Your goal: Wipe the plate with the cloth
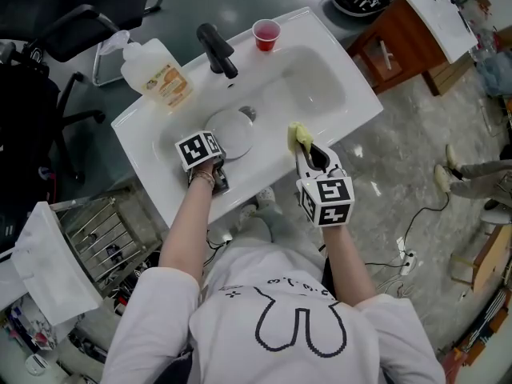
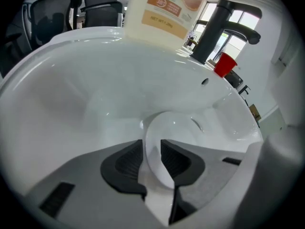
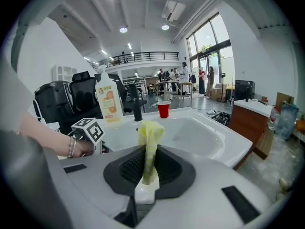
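Steadying the plate: my left hand-held gripper (image 2: 152, 149) straddles the near rim of the white plate (image 2: 174, 125). Its jaws stand a little apart and the pads are not visibly pinching, so I judge it released rather than clamped.
Plate: in the basin of the white sink (image 1: 336, 78), just beside the drain and in front of the black tap (image 1: 216, 48).
Cloth: the yellow cloth (image 3: 150, 137) is clenched fast in my right hand-held gripper (image 3: 148, 171), with a tuft standing up past the tips.
Why so: I reckon the left side is there to pin the plate while the right side carries the wiper. The cloth is gripped low, which leaves a free end to rub with.
Progress: the cloth hangs over the sink's near edge, apart from the plate. Wiping has not begun, by my reading.
Left gripper view alone: shows the rim sitting between the pads.
Right gripper view alone: shows how firmly the cloth is caught.
Head view alone: shows the gap between cloth and plate. It also shows the soap bottle (image 1: 158, 74) and red cup (image 1: 266, 34) on the sink's far rim.
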Demonstrator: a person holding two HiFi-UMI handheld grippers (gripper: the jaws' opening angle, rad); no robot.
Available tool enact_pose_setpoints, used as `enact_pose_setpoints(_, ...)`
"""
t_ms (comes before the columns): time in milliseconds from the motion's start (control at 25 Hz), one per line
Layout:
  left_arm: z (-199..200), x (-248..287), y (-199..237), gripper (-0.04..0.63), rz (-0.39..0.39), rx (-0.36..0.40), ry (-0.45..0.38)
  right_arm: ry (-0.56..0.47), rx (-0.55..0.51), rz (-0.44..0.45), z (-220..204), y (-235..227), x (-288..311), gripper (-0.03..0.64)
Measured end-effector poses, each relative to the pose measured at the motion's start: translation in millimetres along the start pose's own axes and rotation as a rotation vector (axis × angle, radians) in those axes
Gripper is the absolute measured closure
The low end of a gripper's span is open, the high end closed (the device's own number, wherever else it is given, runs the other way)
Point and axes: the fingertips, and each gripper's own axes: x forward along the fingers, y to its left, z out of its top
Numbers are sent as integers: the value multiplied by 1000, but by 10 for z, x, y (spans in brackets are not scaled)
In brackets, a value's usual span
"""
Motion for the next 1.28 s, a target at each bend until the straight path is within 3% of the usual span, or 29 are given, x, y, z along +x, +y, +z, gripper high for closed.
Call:
enact_pose_setpoints(440, 323, -550, -204, 448, -83, 35, -134, -88, -38, 27, 469, 114, -36, 566)
enact_pose_setpoints(920, 772, -1369, -356, 437, -147, 126, -368, -171, -121, 73, 1039, 389, -30, 566)
enact_pose_setpoints(1280, 992, -1948, -421, 369, -193, 159, -525, -237, -169, 110, 1436, 610, -24, 566)
